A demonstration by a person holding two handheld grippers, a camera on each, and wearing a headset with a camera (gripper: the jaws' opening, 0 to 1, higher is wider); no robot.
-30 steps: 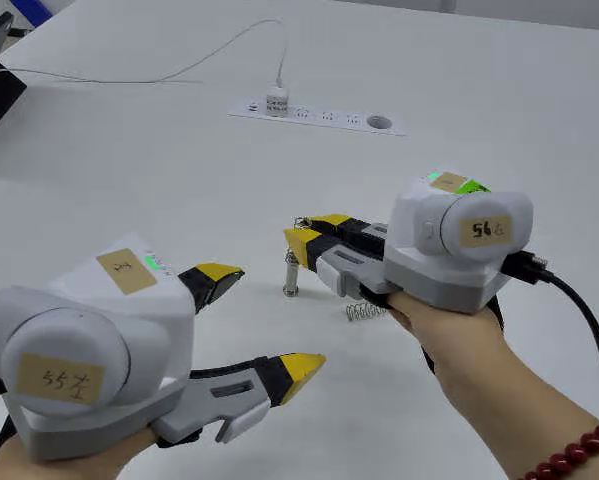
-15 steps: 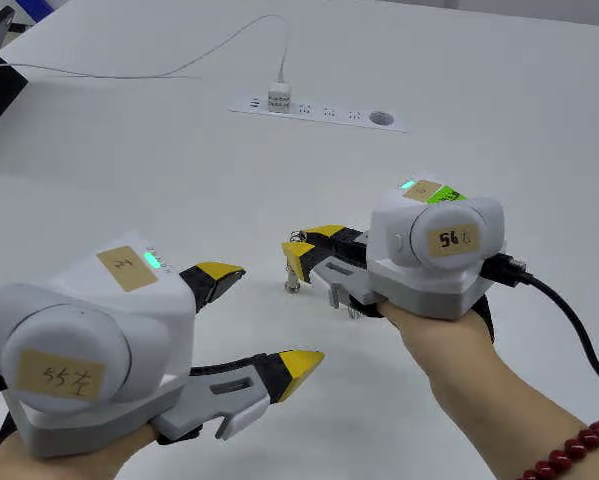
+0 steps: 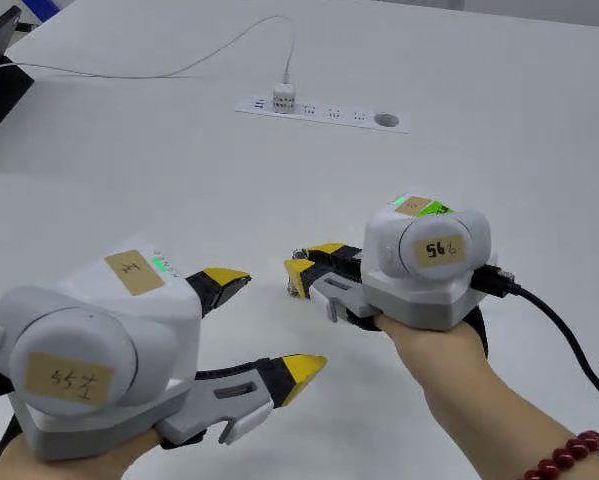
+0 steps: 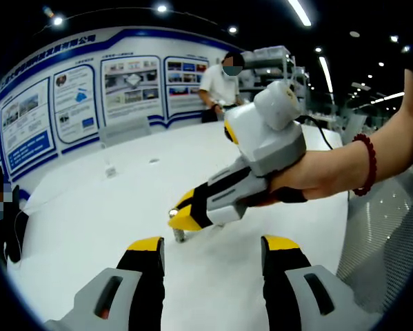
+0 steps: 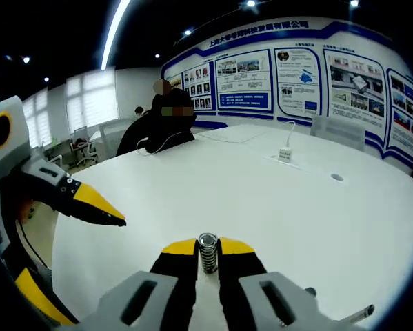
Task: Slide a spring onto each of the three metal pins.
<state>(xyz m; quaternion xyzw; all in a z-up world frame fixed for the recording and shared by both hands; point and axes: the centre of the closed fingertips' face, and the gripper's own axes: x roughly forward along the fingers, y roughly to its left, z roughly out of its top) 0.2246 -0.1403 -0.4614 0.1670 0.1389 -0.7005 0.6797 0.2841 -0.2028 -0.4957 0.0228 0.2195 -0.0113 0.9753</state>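
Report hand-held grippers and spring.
Right hand-held gripper shut on small coiled metal spring, upright. Left hand-held gripper open, hovering apart. White power strip far behind.

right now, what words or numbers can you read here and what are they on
"55" plus one unclear character: rear sticker on the left tongs.
"95", uncertain: tan label on the right tongs.
Top sticker, left tongs: one handwritten mark, unreadable.
Wall posters: too small to read.
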